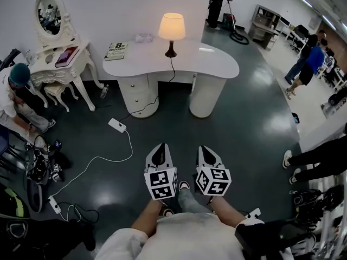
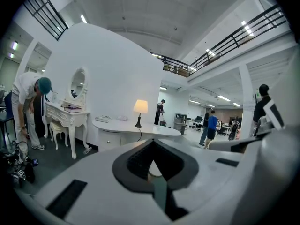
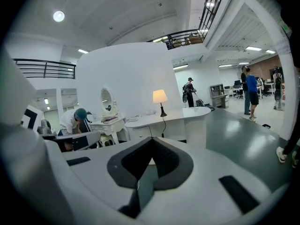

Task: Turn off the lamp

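Note:
The lamp with a cream shade and dark stem is lit; it stands on the curved white desk well ahead of me. Its black cord drops to a white power strip on the floor. My left gripper and right gripper are held side by side low in front of my body, far short of the desk, both shut and empty. The left gripper view shows the lamp beyond the closed tips. In the right gripper view the lamp also sits past the closed tips.
A white vanity with an oval mirror stands left of the desk, and a person crouches beside it. A book lies on the desk. A white cable and gear lie on the floor at left. People stand at right.

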Action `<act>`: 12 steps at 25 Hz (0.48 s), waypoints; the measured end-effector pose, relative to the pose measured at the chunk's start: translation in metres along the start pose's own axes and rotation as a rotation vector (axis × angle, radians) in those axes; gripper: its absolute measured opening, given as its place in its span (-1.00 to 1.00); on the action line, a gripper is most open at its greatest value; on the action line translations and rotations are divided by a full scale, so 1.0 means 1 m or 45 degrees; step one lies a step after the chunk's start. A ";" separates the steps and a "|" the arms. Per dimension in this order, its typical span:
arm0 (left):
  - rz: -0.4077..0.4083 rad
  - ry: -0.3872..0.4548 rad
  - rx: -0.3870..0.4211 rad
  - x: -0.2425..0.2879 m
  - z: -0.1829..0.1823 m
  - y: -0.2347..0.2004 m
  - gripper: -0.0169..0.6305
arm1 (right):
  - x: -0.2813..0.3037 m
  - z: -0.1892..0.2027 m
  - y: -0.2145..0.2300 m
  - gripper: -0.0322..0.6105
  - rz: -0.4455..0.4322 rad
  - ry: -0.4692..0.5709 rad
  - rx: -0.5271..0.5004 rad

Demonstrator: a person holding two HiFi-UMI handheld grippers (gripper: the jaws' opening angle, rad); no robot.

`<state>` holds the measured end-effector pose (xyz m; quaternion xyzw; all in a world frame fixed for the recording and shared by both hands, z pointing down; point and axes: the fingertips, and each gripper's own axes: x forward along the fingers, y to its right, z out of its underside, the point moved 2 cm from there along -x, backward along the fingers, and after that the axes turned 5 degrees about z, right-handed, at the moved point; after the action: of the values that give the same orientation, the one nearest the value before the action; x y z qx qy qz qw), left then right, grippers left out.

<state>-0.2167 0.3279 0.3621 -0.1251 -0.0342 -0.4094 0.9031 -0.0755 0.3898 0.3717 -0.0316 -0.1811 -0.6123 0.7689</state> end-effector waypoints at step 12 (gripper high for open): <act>-0.022 0.002 0.040 0.067 -0.021 0.002 -0.96 | 0.059 -0.029 0.026 -0.90 -0.045 -0.011 0.009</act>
<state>-0.1719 0.2746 0.3529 -0.1101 -0.0411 -0.4166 0.9014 -0.0333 0.3332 0.3680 -0.0282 -0.1870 -0.6251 0.7573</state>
